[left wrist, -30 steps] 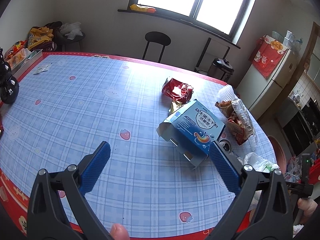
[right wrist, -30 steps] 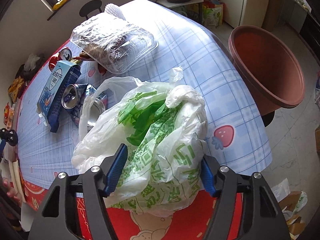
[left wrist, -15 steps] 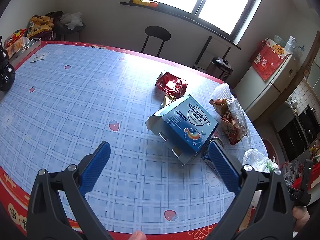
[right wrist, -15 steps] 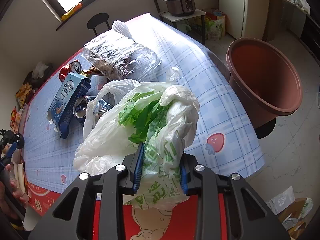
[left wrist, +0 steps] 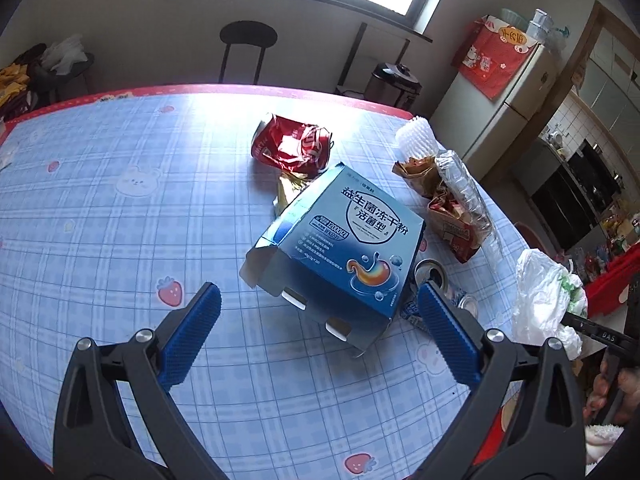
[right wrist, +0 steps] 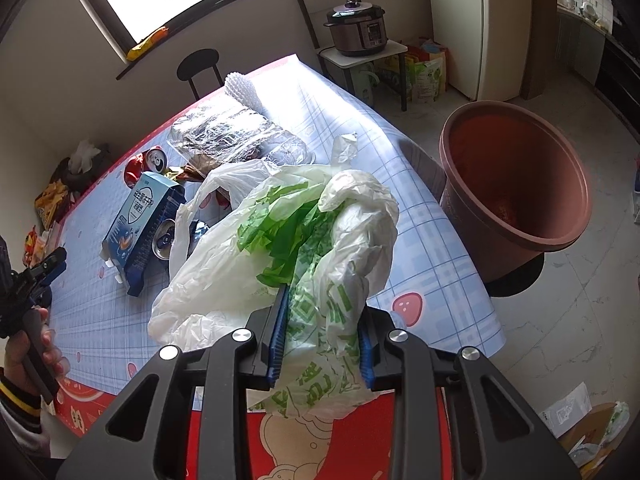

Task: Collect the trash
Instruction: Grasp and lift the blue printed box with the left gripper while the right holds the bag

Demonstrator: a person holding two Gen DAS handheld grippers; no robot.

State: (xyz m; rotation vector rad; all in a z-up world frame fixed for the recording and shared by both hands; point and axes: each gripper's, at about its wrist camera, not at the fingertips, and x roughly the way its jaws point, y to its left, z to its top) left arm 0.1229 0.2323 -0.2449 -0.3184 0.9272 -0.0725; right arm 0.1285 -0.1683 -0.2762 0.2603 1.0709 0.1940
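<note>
My right gripper [right wrist: 322, 340] is shut on a crumpled white and green plastic bag [right wrist: 316, 240], held above the table's near right edge; the bag also shows in the left wrist view [left wrist: 546, 292]. My left gripper [left wrist: 316, 336] is open and empty, just short of an opened blue carton [left wrist: 344, 248] lying on the blue checked tablecloth [left wrist: 120, 208]. The carton also shows in the right wrist view [right wrist: 146, 220]. Around it lie a crushed red can [left wrist: 292, 146], a clear plastic tray [right wrist: 236, 136] over brown wrappers [left wrist: 448, 216], and an opened can [left wrist: 430, 272].
A large brown bin [right wrist: 516, 184] stands on the floor right of the table. A black stool [left wrist: 246, 46] and a pressure cooker on a stand [right wrist: 356, 30] are beyond the table. A white foam sleeve [left wrist: 416, 140] lies at the far edge.
My right gripper closed on the plastic bag and lifted it a little. My left gripper moved forward and right toward the blue carton, still open.
</note>
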